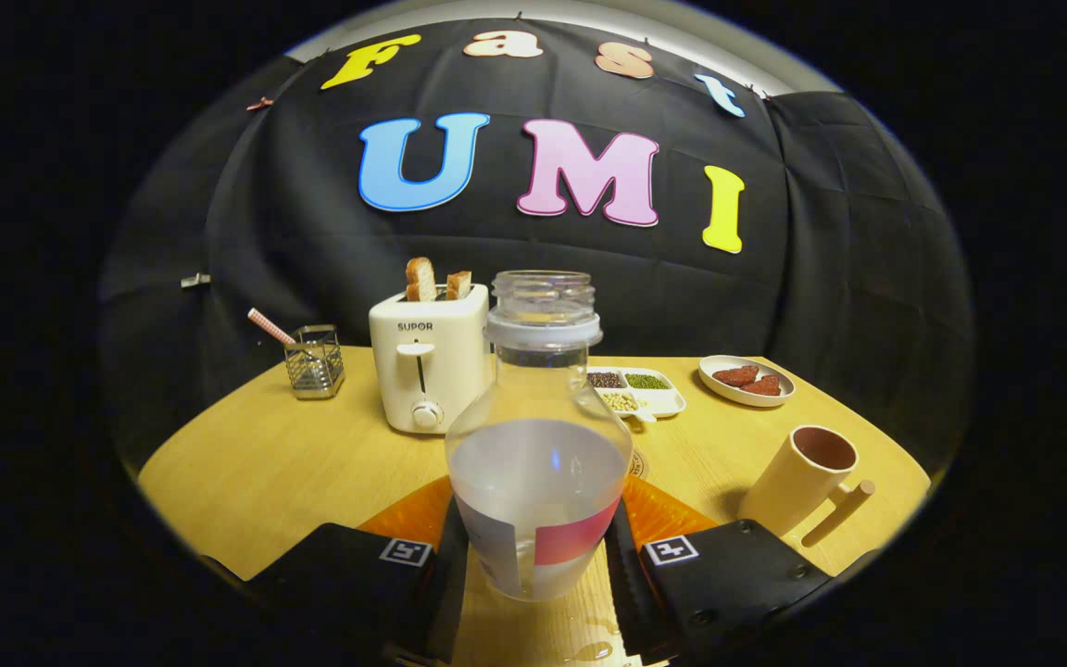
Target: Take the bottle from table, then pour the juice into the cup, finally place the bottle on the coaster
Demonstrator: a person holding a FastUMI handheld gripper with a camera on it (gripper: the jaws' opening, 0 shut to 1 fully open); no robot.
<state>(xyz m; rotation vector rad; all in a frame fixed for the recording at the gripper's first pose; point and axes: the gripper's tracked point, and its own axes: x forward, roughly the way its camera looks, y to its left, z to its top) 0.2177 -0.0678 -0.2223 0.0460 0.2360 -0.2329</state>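
Table [246, 463]: pale wood, smooth.
Bottle [538, 435]: clear, round-bellied, upright, uncapped, half full of pale juice; stands between the fingers, touching an orange coaster [659, 514].
Gripper [538, 565]: jaws clamped on the bottle's lower body.
Cup [802, 482]: cream, matte, handled, tilted-looking; near right of the bottle, so a pour would likely tip rightward.

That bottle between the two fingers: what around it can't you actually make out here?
- Coaster: gripper view; the bottle and the gripper hide most of it.
- Fingers' contact with the bottle: they flank it closely, but whether they press is unclear.
- Cup: its inside is too dark to tell if it holds anything.
- Divided tray: fillings too small to identify.
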